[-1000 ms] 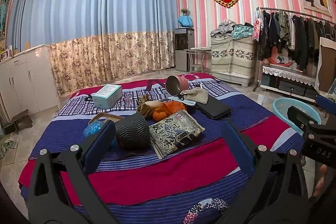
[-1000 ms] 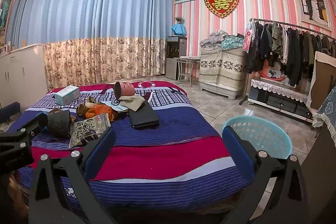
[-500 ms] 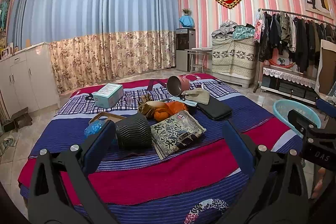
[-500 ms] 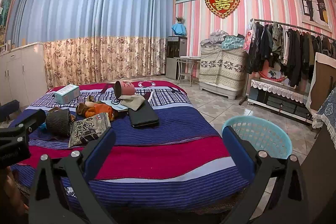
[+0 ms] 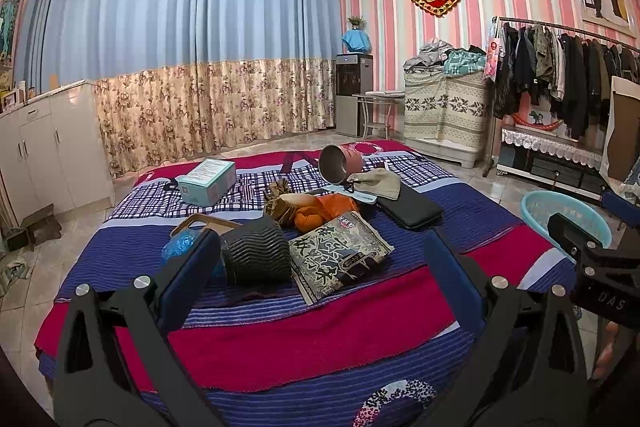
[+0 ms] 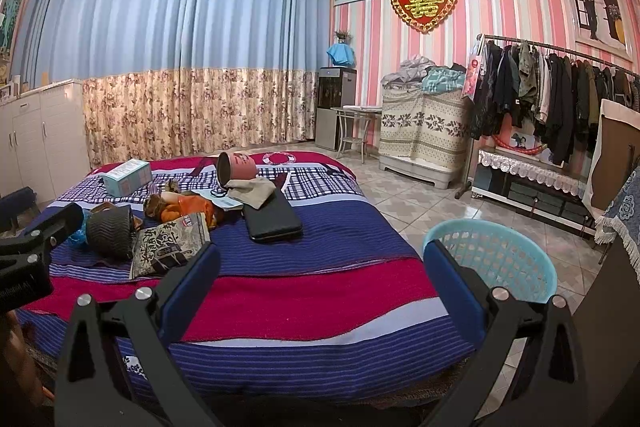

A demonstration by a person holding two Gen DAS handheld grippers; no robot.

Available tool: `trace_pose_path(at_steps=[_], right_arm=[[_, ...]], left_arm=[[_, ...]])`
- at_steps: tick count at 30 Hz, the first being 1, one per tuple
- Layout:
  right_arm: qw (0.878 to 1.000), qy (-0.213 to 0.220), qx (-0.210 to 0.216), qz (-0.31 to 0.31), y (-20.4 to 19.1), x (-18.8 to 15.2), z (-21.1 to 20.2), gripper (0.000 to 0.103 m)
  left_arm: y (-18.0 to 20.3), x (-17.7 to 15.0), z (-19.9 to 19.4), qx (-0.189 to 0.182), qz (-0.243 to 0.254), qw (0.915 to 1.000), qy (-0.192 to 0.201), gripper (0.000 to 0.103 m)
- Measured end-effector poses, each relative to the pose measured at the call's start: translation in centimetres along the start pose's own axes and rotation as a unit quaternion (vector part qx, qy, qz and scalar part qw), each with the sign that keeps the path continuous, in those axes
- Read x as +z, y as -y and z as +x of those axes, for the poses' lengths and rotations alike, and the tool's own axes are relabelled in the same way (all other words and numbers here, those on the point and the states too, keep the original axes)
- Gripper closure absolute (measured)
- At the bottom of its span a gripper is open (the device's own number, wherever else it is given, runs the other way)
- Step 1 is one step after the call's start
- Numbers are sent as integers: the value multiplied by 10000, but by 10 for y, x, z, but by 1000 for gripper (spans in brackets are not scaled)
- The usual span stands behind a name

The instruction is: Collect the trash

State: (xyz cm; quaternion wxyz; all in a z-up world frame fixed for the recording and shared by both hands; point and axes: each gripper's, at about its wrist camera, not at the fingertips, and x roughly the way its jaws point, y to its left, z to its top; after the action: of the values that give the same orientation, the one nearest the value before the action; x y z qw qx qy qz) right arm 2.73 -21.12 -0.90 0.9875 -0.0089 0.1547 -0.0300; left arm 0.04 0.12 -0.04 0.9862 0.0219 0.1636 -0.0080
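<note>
A printed snack bag (image 5: pixel 340 255) (image 6: pixel 170 247) lies on the bed beside a black ribbed cup (image 5: pixel 256 251) (image 6: pixel 110 231), a crumpled blue wrapper (image 5: pixel 178 249), an orange wrapper (image 5: pixel 324 209) (image 6: pixel 186 207) and a tipped pink can (image 5: pixel 340 163) (image 6: pixel 236 167). A light blue basket (image 6: pixel 494 259) (image 5: pixel 560 213) stands on the floor right of the bed. My left gripper (image 5: pixel 320 267) is open and empty, short of the pile. My right gripper (image 6: pixel 320 267) is open and empty above the bed's near edge, beside the basket.
A teal box (image 5: pixel 208 181), a black case (image 5: pixel 408 209), a grey cloth (image 5: pixel 378 181) and a phone (image 5: pixel 204 223) also lie on the bed (image 5: pixel 304 327). White cabinets (image 5: pixel 48 151) stand left; a clothes rack (image 6: pixel 560 99) and covered furniture stand right.
Both grippers have drifted slightly; the left view has shifted a little toward the pile. Nothing was taken hold of or let go.
</note>
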Motion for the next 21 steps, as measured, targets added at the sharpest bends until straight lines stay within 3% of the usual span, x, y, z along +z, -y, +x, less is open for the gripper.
trace_pose_path(at_steps=[21], right_arm=[[10000,-24,-3,-14,-2,-2,3,4]], left_arm=[[-4,-1,2,-9,-33,10000,-20,5]])
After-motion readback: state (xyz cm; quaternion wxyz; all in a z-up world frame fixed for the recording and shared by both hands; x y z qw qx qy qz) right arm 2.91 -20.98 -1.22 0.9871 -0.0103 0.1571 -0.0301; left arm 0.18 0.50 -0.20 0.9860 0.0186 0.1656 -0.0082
